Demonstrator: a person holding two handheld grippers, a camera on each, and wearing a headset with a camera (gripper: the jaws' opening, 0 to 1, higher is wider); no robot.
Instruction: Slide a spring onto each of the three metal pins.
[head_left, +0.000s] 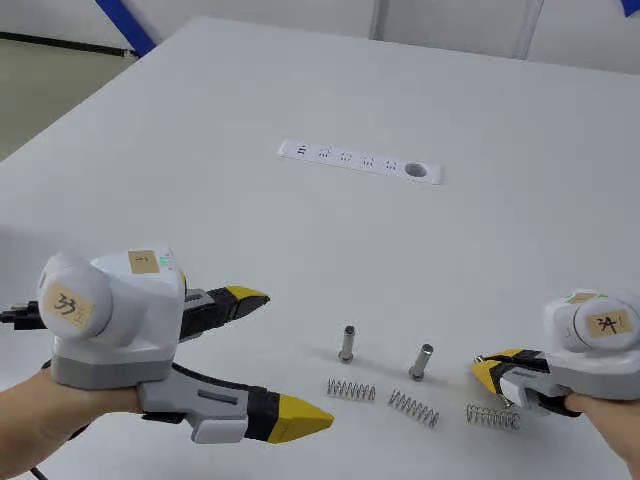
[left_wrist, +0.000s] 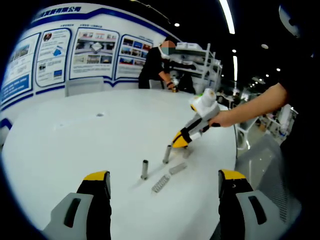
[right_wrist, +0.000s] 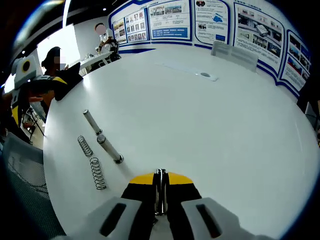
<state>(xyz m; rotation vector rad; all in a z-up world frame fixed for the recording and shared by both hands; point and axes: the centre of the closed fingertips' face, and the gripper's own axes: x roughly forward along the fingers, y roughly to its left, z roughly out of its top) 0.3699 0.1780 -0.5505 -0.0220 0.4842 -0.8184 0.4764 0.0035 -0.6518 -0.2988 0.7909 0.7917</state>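
Nearer the person than the white power strip (head_left: 360, 161), two metal pins stand upright on the white table (head_left: 300, 230): one pin (head_left: 347, 343) and another (head_left: 421, 361). Farther still from the strip lies a row of three springs (head_left: 413, 408). Below and left of the strip, the left gripper (head_left: 285, 357) has its jaws wide apart and holds nothing. Below and right of the strip, the right gripper (head_left: 488, 370) is clamped on a third pin (right_wrist: 160, 192).

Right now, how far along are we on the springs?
Nothing done: three springs lie loose, two pins bare. In hand: right gripper shut on what looks like the third pin; left gripper open. All three left.
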